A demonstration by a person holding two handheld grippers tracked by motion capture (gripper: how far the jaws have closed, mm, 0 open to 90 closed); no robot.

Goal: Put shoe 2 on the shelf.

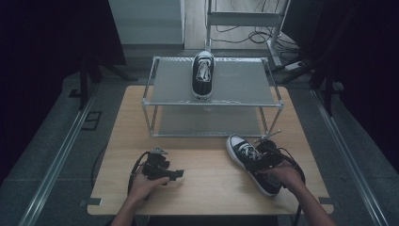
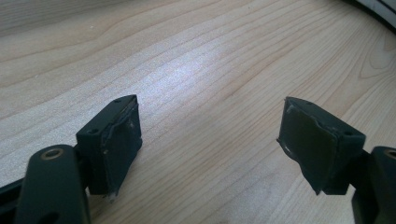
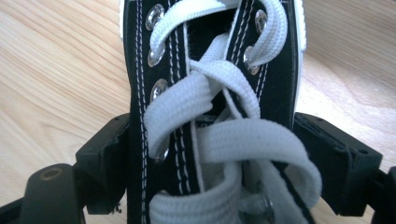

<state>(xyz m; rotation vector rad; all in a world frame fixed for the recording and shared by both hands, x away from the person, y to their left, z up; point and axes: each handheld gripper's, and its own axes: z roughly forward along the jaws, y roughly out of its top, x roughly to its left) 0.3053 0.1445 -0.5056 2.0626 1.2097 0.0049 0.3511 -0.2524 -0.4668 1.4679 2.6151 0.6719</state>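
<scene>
While both forearms come in from the near edge of the tabletop (image 1: 207, 188), the left hand (image 1: 141, 186) rests on the wood well left of the near sneaker (image 1: 251, 162), its left gripper (image 1: 175, 174) lying level with jaws spread over bare wood. The right hand (image 1: 282, 174) sits on the sneaker's heel end — the right gripper (image 3: 212, 154) straddles the laced upper, jaws pressing both sides. The sneaker lies on the tabletop just before the wire rack (image 1: 211, 96), toe toward it. Beyond, a second sneaker (image 1: 203, 75) stands on the rack's top shelf.
</scene>
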